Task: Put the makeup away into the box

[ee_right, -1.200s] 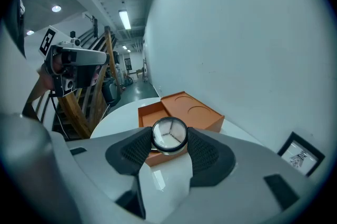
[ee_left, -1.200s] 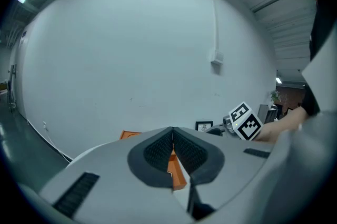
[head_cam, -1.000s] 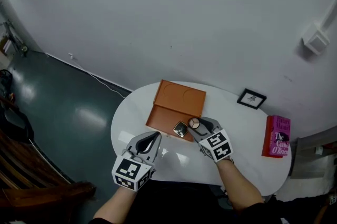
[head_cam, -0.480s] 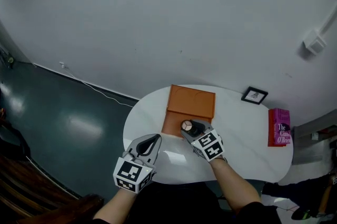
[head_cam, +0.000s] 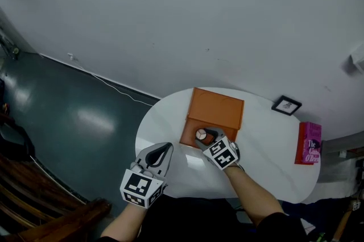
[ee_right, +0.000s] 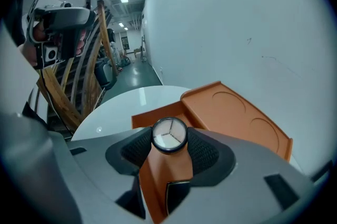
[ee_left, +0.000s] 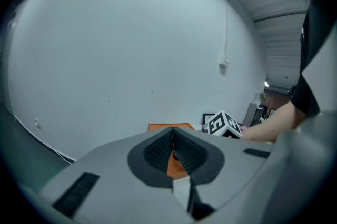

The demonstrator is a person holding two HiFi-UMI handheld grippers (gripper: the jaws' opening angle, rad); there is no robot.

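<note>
Makeup in play is a small round compact (ee_right: 169,134), black-rimmed with a clear lid. It is clamped by its sides between the fingers of the right gripper (head_cam: 207,137), just above the open orange box (head_cam: 216,107) on the white worktop (head_cam: 267,144). It looks light and rigid, but I'd guess the smooth rim is slippery. The pressed powder inside would probably crack if dropped, so it wants lowering, not letting fall. Holding it across the widest part of the rim seems the right place. The left gripper (ee_left: 172,149) hovers off to the side with its fingers pressed together on nothing.
</note>
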